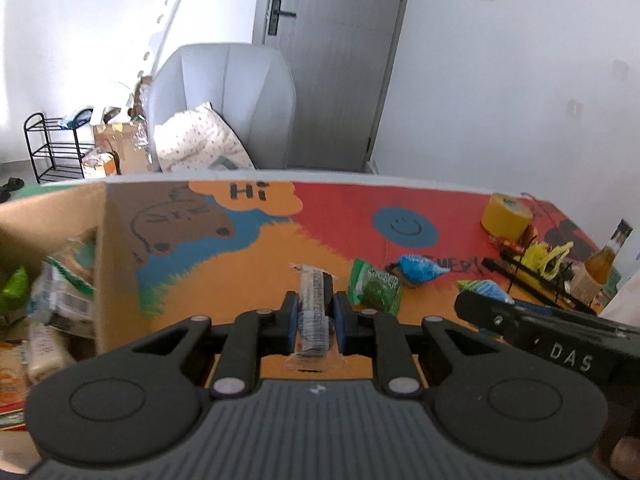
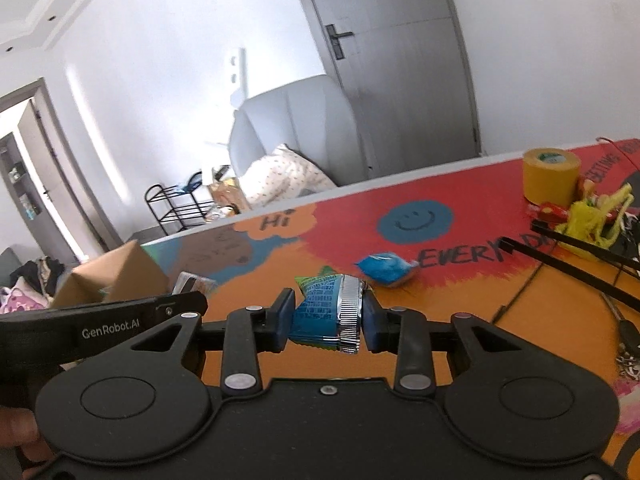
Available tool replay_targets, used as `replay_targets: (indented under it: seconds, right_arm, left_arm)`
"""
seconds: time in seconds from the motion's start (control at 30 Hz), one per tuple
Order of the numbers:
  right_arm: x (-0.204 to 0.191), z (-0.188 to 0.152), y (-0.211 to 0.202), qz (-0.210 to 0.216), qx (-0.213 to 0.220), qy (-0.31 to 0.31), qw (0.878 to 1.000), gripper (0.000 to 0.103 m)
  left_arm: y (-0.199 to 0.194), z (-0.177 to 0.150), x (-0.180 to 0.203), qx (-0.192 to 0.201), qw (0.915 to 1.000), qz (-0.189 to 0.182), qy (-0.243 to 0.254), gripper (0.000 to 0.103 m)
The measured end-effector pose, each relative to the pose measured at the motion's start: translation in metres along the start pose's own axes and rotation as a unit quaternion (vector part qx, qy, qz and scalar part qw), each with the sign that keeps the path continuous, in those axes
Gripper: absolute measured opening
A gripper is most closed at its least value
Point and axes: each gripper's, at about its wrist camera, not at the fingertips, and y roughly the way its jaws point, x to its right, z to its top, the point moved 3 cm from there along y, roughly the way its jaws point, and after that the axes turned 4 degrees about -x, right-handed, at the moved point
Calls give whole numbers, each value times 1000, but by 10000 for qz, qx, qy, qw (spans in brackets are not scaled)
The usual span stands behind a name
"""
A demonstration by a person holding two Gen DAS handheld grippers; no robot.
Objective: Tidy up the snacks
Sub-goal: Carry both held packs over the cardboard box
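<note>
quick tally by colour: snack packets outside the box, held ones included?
Clear/white: 1, the stick packet in the left claw
Blue-green foil: 1, the packet in the right claw
Green: 1, green packet
Blue: 1, blue packet
Total: 4

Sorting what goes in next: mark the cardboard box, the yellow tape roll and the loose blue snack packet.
cardboard box (image 1: 116, 264): left wrist view, its outer side wall.
yellow tape roll (image 2: 550, 180): right wrist view, its curved side.
blue snack packet (image 2: 386, 269): right wrist view, middle of the wrapper.
</note>
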Motion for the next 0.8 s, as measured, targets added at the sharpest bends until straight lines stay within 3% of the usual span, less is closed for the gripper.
replay_targets:
  seconds: [0.8]
  right_arm:
    - [-83,18,-5,345,200,-522,9978,33]
  left_arm:
    - [-66,20,-64,610,9974,107,-363,17]
